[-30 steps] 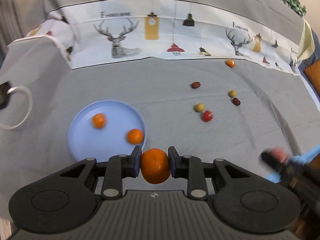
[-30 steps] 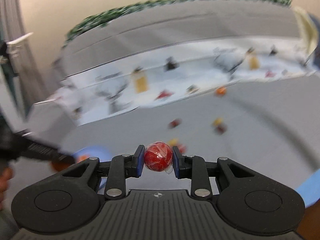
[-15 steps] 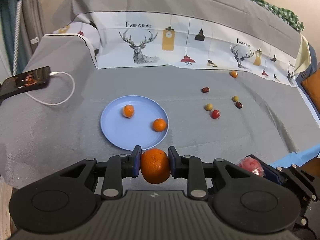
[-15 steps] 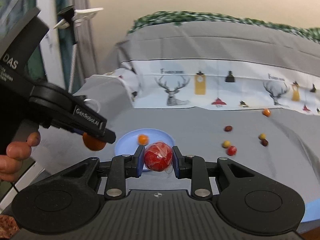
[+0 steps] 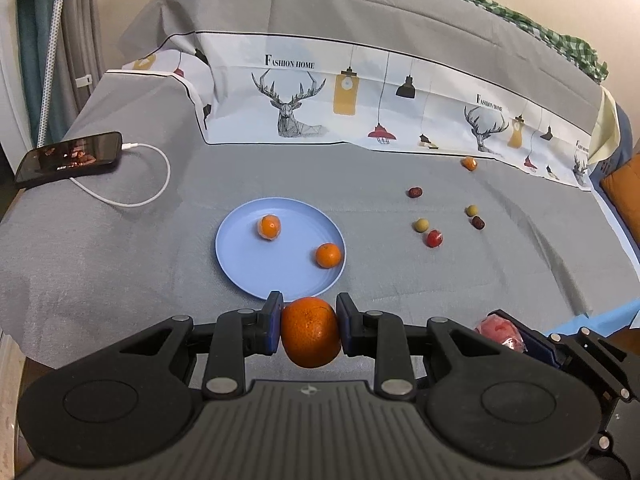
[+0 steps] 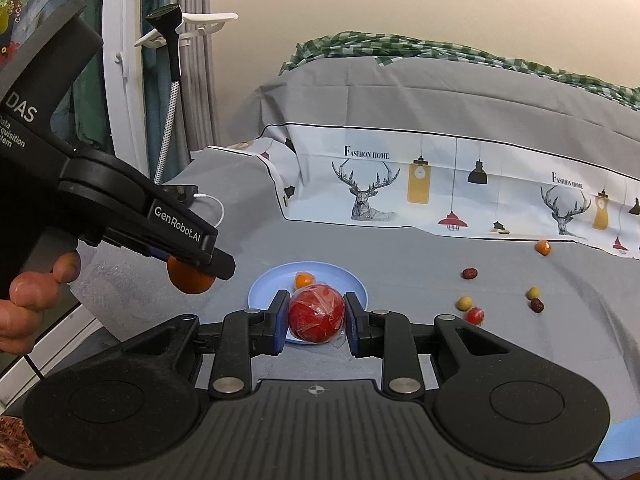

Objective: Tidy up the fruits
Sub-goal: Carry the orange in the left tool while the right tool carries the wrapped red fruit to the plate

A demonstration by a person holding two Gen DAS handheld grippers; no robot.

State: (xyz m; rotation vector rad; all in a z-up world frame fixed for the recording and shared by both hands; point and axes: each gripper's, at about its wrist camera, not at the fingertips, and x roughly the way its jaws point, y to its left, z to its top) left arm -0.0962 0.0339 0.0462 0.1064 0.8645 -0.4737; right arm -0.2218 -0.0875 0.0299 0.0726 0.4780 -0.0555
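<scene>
A: Left gripper [image 5: 310, 330] — what is it doing?

B: It is clamping a large orange [image 5: 311, 332] between both pads, off the surface, just in front of the near rim of the blue plate [image 5: 248, 264]. The fruit is filling the whole gap between the fingers.

A: Right gripper [image 6: 316, 320]?

B: It is gripping a red fruit in clear wrap [image 6: 317, 314], pads pressing on both sides. In the left wrist view that gripper is sitting at the lower right with the wrapped fruit showing pinkish at its tip.

A: And from the right wrist view, the left one?

B: It is entering from the left, a hand [image 6: 28, 300] wrapping its handle, the orange peeking out under its tip, beside the plate.

A: Plate contents?

B: Two small oranges are lying on it: one wrapped in film [image 5: 269, 227] toward the far side, one bare [image 5: 328, 255] near the right rim, well apart.

A: Loose fruit?

B: Right of the plate, on the grey bed cover [image 5: 160, 240]: a small red wrapped fruit [image 5: 434, 238] touching or just beside a yellow-green one [image 5: 421, 224]; another yellow-green one [image 5: 472, 210] next to a dark red date [image 5: 478, 222]; a second date [image 5: 415, 192] farther back; a small orange [image 5: 469, 163] at the edge of the deer-print cloth [image 5: 360, 112].

A: Anything else?

B: A phone [image 5: 70, 159] is lying at the far left with a white cable [image 5: 148, 192] plugged in.
</scene>
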